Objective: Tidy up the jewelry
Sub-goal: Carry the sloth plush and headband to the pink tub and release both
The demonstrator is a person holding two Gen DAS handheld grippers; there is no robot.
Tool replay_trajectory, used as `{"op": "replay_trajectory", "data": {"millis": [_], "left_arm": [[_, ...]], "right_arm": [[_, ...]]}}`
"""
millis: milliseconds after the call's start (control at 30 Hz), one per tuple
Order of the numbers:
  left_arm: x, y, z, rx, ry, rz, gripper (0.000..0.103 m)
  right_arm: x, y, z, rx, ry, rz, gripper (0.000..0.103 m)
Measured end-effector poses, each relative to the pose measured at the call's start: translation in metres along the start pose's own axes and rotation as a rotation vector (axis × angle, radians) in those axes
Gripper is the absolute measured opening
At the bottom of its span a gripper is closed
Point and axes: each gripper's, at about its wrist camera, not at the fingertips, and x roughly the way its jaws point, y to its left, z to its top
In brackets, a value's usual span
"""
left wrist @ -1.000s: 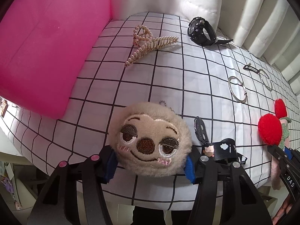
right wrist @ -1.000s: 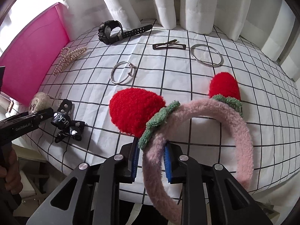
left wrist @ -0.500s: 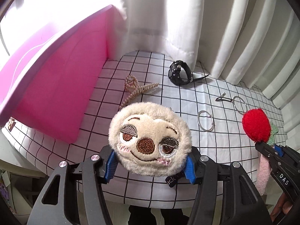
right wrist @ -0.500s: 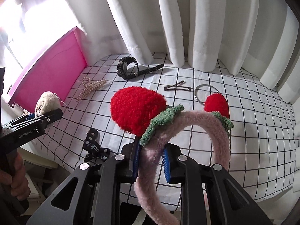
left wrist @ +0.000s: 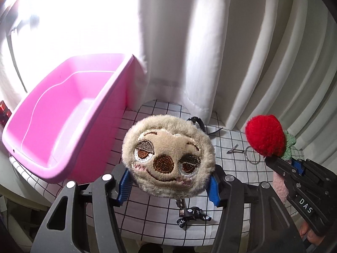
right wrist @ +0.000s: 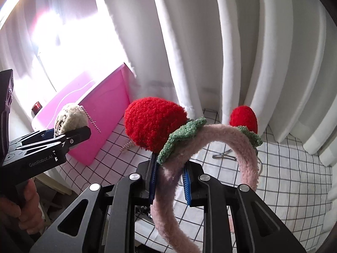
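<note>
One plush sloth face (left wrist: 168,158) clamped in left gripper (left wrist: 168,184). One pink headband (right wrist: 210,145), two strawberries, pinched by right gripper (right wrist: 170,182). One pink bin (left wrist: 63,126) at ten o'clock.

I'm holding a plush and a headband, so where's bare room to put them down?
The pink bin shows a bare floor. On the checked cloth, the stretch right of the headband by the curtain looks bare. Around the hair clip and ring it's crowded.
</note>
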Motion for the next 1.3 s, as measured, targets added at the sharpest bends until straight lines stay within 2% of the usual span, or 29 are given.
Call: {"op": "replay_trajectory", "data": {"millis": [133, 367, 633, 1000, 1300], "left_arm": [[-0.017, 0.014, 0.017, -0.020, -0.064, 0.025, 0.056], [-0.036, 0.061, 0.042, -0.064, -0.153, 0.096, 0.056], [-0.048, 0.129, 0.057, -0.132, -0.196, 0.195, 0.056], [-0.029, 0.209, 0.063, -0.240, -0.160, 0.280, 0.056], [0.006, 0.246, 0.059, -0.303, -0.086, 0.306, 0.056]], "right_arm": [[0.000, 0.021, 0.025, -0.051, -0.045, 0.042, 0.020], [0.009, 0.071, 0.069, -0.142, -0.101, 0.130, 0.020], [0.031, 0.136, 0.115, -0.238, -0.143, 0.223, 0.020], [0.085, 0.232, 0.157, -0.342, -0.120, 0.306, 0.020], [0.149, 0.274, 0.167, -0.387, -0.009, 0.313, 0.020]]}}
